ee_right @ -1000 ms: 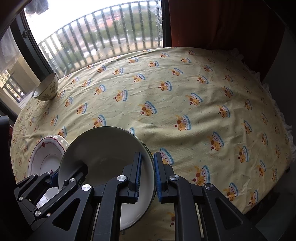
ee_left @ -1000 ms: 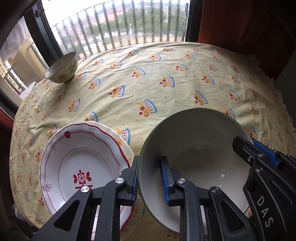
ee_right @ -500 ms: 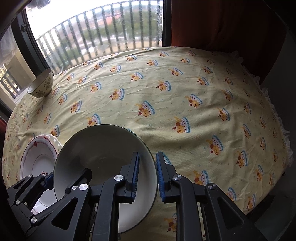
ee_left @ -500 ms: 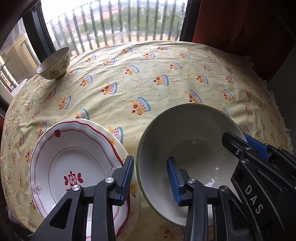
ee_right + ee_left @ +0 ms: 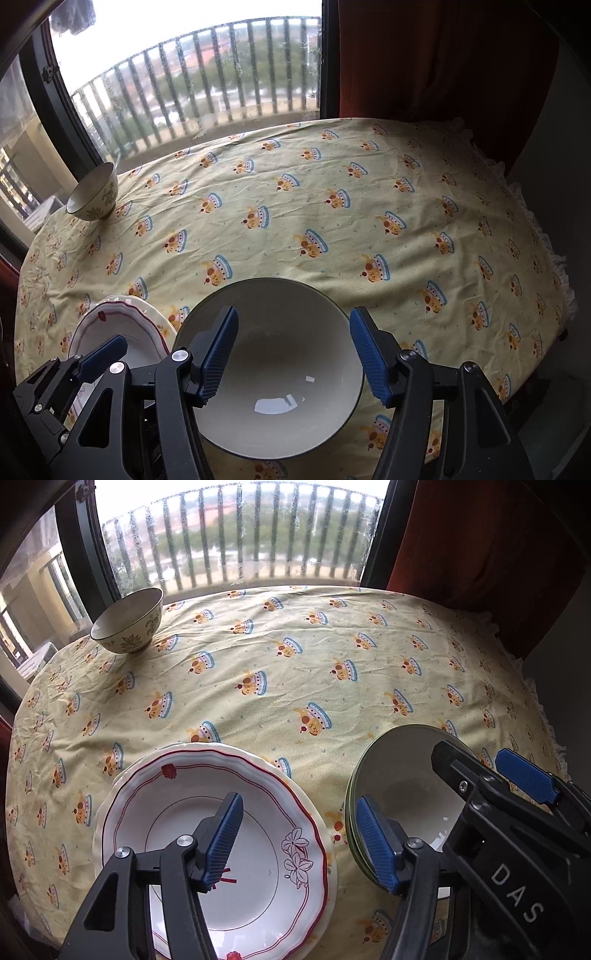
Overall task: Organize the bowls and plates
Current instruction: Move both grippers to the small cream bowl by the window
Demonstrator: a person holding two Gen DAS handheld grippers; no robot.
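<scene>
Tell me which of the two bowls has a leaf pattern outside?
The small bowl by the window; the large bowl near the grippers is plain white inside with a green rim.

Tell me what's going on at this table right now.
A person with a gripper in each hand is sorting dishes on a table with a yellow tablecloth. Both grippers' jaws are opening, nothing gripped: the left gripper hangs over the red-trimmed plate, the right gripper over the big white bowl beside it. A small patterned bowl sits by the window.
</scene>
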